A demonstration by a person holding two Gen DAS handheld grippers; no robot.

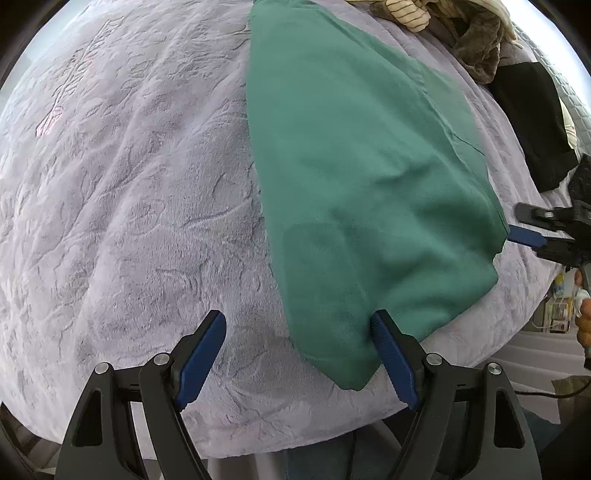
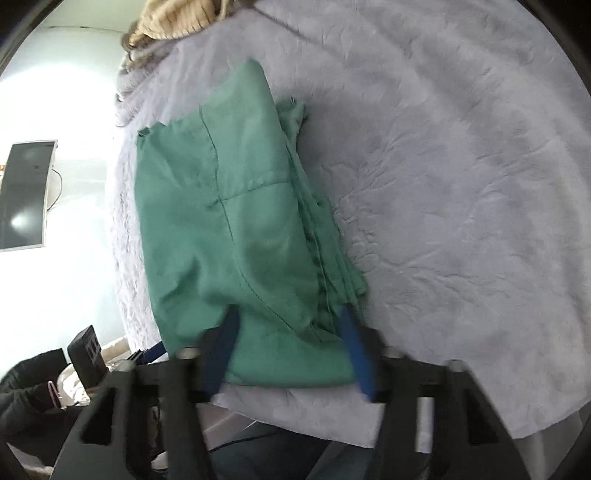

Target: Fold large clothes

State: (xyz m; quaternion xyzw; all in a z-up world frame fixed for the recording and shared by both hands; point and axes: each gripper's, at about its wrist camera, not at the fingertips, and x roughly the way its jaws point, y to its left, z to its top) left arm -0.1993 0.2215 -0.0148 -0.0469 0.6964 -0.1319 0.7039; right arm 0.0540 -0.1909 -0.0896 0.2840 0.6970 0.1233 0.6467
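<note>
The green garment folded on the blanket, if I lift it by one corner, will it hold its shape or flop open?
The green garment would probably flop: it is soft cloth, and its stacked layers lie loose along one edge. On the plush blanket it likely drags rather than slides.

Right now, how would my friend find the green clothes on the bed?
Find the big fuzzy lavender blanket over the bed. Near its front edge lies the green garment, folded into a long flat bundle. The heap of clothes at the far end is tan, striped and black, so nothing else is green.

Left gripper agape, pointing down
</note>
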